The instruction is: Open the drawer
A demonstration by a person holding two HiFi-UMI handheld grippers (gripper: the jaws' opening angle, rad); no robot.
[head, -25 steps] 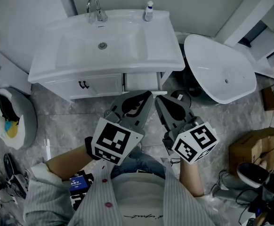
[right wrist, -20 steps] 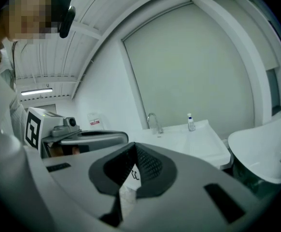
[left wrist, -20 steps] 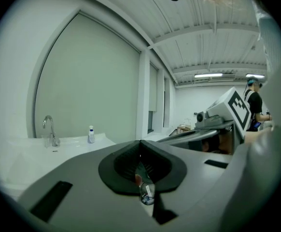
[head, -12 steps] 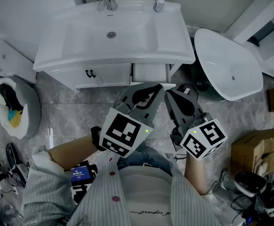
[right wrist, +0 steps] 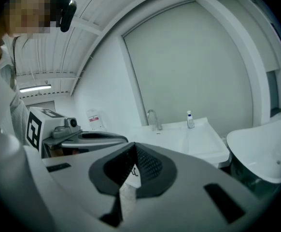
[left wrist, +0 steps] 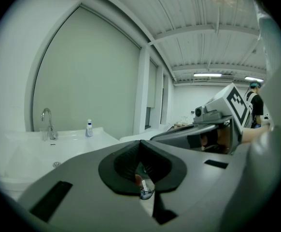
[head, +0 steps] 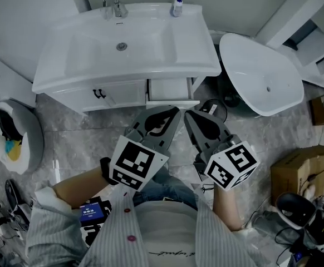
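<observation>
Item, my left gripper (head: 173, 112): held out near level before my waist, fingers pressed together on nothing. Item, my right gripper (head: 188, 116): close beside it, same pose, fingers together, empty. Item, drawer (head: 170, 91): partly pulled out under the basin (head: 123, 49), right of the cabinet door, untouched by either.

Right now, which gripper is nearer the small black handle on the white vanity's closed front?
Left. The left gripper is below-right of the small black handle; the right gripper lies further right still.
</observation>
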